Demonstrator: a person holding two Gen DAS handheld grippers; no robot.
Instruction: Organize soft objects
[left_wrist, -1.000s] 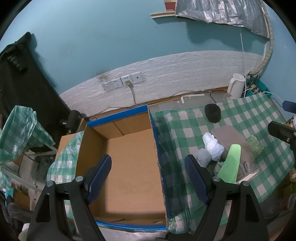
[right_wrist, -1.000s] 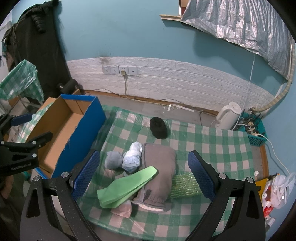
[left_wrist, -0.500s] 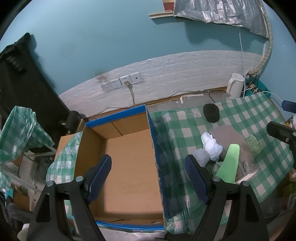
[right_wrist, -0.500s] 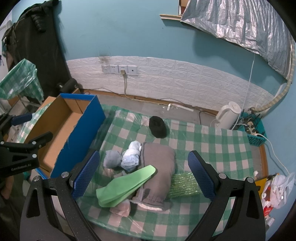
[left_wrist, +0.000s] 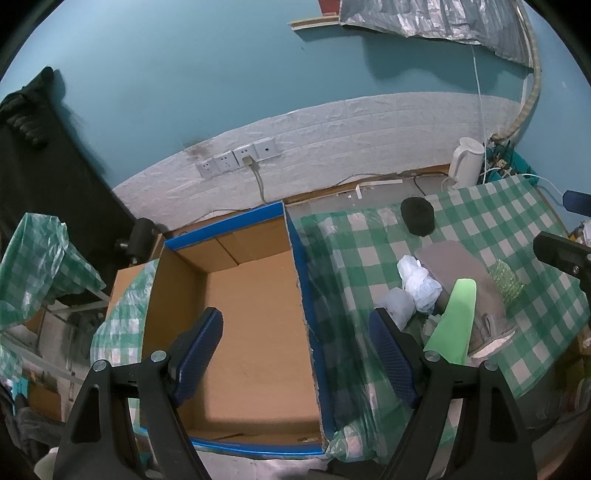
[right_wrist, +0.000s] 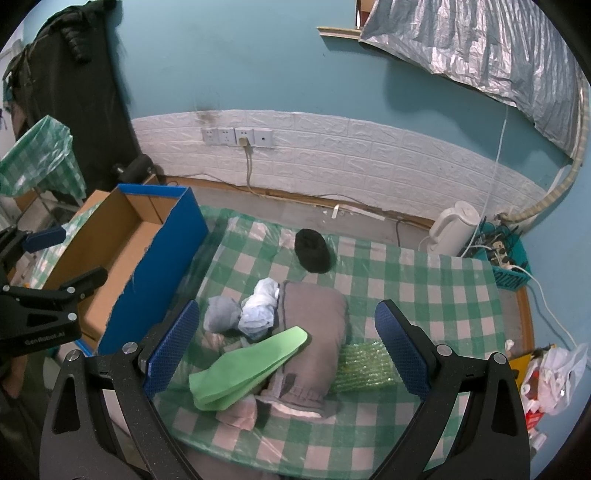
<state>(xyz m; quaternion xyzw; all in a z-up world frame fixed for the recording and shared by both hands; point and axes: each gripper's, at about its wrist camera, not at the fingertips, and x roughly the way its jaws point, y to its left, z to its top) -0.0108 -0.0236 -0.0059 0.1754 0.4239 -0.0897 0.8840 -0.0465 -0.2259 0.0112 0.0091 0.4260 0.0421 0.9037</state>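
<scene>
A pile of soft things lies on the green checked cloth (right_wrist: 424, 295): a folded grey garment (right_wrist: 314, 328), a green foam sheet (right_wrist: 251, 362), a white-blue bundle (right_wrist: 260, 310), a grey-blue bundle (right_wrist: 221, 314), green bubble wrap (right_wrist: 364, 365) and a black ball-like item (right_wrist: 313, 250) further back. My right gripper (right_wrist: 288, 350) is open and empty above the pile. My left gripper (left_wrist: 295, 354) is open and empty above the empty blue-edged cardboard box (left_wrist: 243, 317), with the pile (left_wrist: 443, 288) to its right. The box also shows in the right wrist view (right_wrist: 122, 251).
A white kettle (right_wrist: 452, 230) and a blue basket of cables (right_wrist: 506, 258) stand at the back right. A wall with sockets (right_wrist: 238, 136) runs behind. A plastic bag (right_wrist: 557, 373) lies at the right. A green checked bag (left_wrist: 37, 258) hangs at the left.
Both views have shifted only slightly. The box and pile sit a little lower and to the left in the left wrist view. Both grippers stay open and empty.
</scene>
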